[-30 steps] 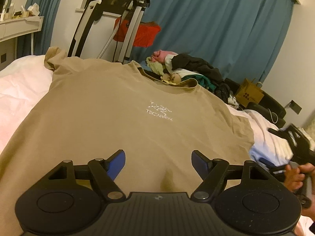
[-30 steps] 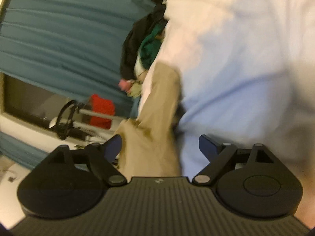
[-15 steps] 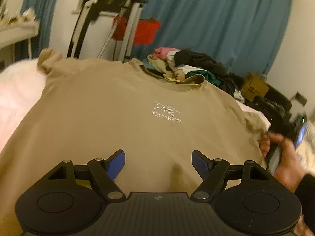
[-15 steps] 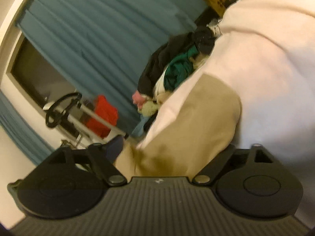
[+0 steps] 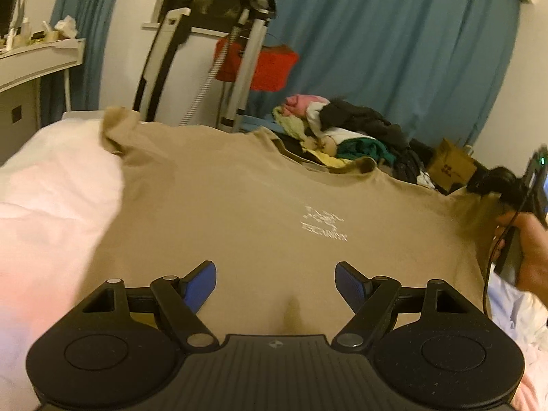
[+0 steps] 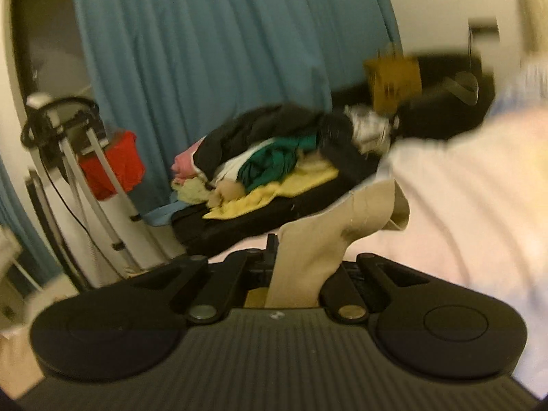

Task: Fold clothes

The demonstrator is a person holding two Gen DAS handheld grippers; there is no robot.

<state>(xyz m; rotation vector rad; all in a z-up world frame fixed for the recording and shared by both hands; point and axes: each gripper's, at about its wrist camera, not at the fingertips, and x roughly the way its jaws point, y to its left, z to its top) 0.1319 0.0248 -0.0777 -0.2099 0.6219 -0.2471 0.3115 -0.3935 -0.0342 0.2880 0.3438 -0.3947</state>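
Observation:
A tan T-shirt (image 5: 260, 205) with a small white chest logo lies spread front-up on the white bedding (image 5: 51, 205). My left gripper (image 5: 275, 282) is open and empty, hovering low over the shirt's lower middle. My right gripper (image 6: 301, 257) is shut on the shirt's right sleeve (image 6: 342, 226), which bunches up between the jaws and hides the fingertips. In the left wrist view the right gripper (image 5: 496, 188) and the hand holding it are at the shirt's right shoulder edge.
A pile of mixed clothes (image 5: 342, 130) lies on a dark surface beyond the shirt's collar. A metal stand with a red bag (image 5: 267, 65) and blue curtains (image 5: 394, 51) are behind it. A cardboard box (image 5: 452, 164) sits far right. A white shelf (image 5: 34, 61) is at left.
My right gripper moved onto the shirt's right sleeve and closed on it. The left gripper stayed open and drew back slightly over the shirt.

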